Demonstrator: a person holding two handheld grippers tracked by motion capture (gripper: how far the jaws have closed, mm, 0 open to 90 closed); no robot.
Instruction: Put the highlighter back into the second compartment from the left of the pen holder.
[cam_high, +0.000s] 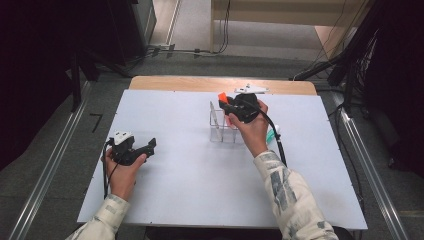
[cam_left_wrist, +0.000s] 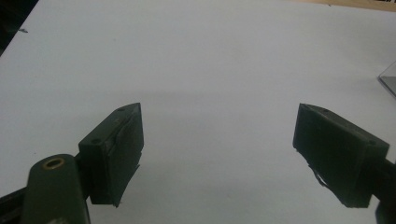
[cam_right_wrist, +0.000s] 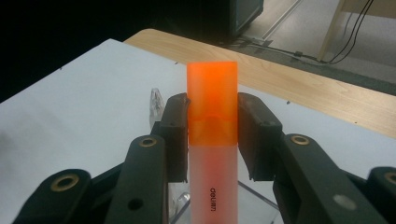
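Observation:
My right gripper is shut on an orange highlighter, holding it just above a clear acrylic holder near the table's far middle. Seen from the right gripper view, the highlighter stands upright with its orange cap on top and a pale frosted barrel below. Both pads of the right gripper press on the cap's sides. A clear wall of the holder shows behind the jaws. My left gripper rests low at the table's left, and in its own view the left gripper is open with bare tabletop between its jaws.
The white tabletop lies on a wooden desk. Something teal and white lies just right of the right hand. Cables and dark stands surround the table on the floor. A corner of the clear holder shows at the left gripper view's right edge.

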